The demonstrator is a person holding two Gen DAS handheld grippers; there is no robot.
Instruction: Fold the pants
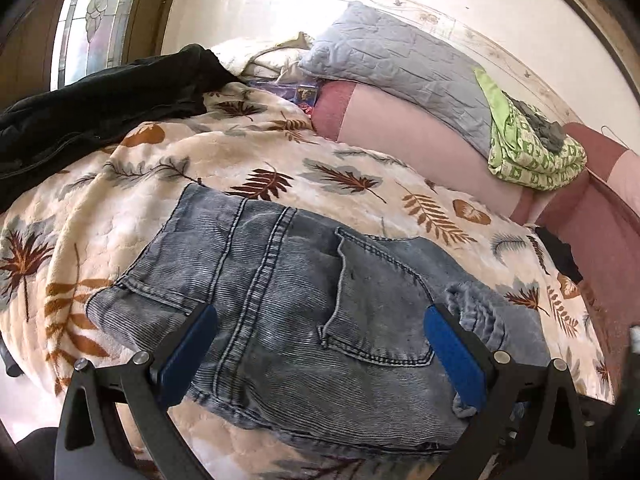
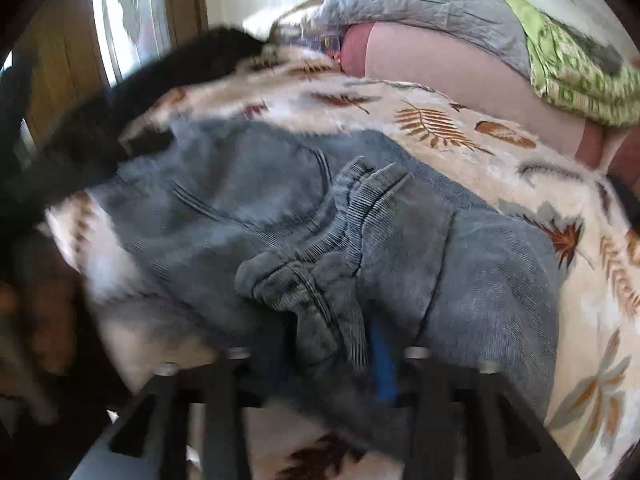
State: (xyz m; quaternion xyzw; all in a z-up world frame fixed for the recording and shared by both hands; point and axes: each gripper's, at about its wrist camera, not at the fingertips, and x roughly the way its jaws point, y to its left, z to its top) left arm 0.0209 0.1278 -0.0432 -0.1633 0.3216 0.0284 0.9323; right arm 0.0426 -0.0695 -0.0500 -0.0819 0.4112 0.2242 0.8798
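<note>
Faded blue jeans [image 1: 304, 308] lie on a leaf-print blanket [image 1: 208, 168], seat up, back pockets showing. My left gripper [image 1: 320, 344] is open just above the seat, its blue pads [image 1: 452, 356] wide apart on either side of the right pocket, holding nothing. In the right wrist view the jeans [image 2: 480, 280] are folded over, and my right gripper [image 2: 340, 344] is shut on a bunched wad of the denim [image 2: 312, 272]. Its fingers are mostly hidden by the cloth; one blue pad [image 2: 382, 364] shows. This view is motion-blurred.
A black garment [image 1: 92, 112] lies at the blanket's far left. A grey pillow [image 1: 404, 68] and pink bolster [image 1: 420, 140] lie along the wall, with green patterned cloth [image 1: 532, 152] on them. A window [image 1: 96, 16] is at far left. The bed's near edge is below the jeans.
</note>
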